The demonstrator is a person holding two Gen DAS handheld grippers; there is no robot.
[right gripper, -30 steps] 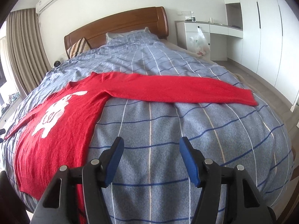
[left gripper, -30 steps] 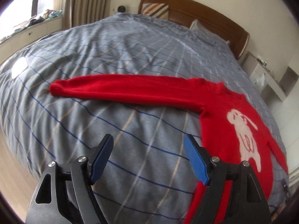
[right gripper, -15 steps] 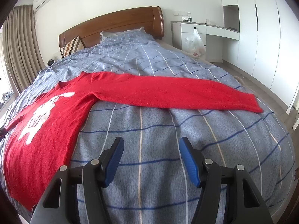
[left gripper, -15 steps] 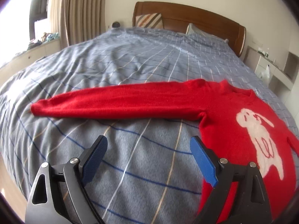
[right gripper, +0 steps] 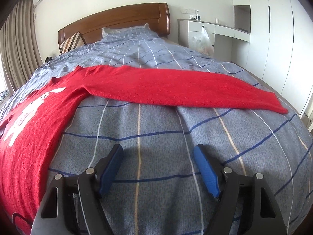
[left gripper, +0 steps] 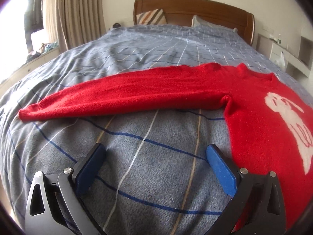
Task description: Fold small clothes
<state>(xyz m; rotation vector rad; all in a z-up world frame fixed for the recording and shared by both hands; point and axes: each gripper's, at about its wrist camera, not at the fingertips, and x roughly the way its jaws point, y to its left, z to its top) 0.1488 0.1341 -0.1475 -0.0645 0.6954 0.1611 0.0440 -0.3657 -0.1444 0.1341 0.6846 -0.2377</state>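
A red knitted sweater point(left gripper: 258, 105) with a white animal figure lies flat, face up, on the bed, both sleeves stretched out sideways. In the left wrist view its left sleeve point(left gripper: 121, 96) runs to a cuff at the far left. My left gripper point(left gripper: 155, 152) is open and empty, low over the bedcover just short of that sleeve, beside the sweater's side edge. In the right wrist view the sweater point(right gripper: 29, 129) lies at the left and the other sleeve point(right gripper: 185, 88) ends in a cuff at the right. My right gripper point(right gripper: 157, 152) is open and empty, short of that sleeve.
The bed has a blue-grey checked cover point(left gripper: 148, 47), pillows point(left gripper: 151, 16) and a wooden headboard point(right gripper: 117, 19). White cabinets and a hanging plastic bag point(right gripper: 203, 41) stand to the right of the bed. Curtains point(left gripper: 78, 13) and a window sill are on the left.
Both grippers have moved lower and forward toward the sleeves, which now look closer and larger. Both stay open. The sweater has not moved.
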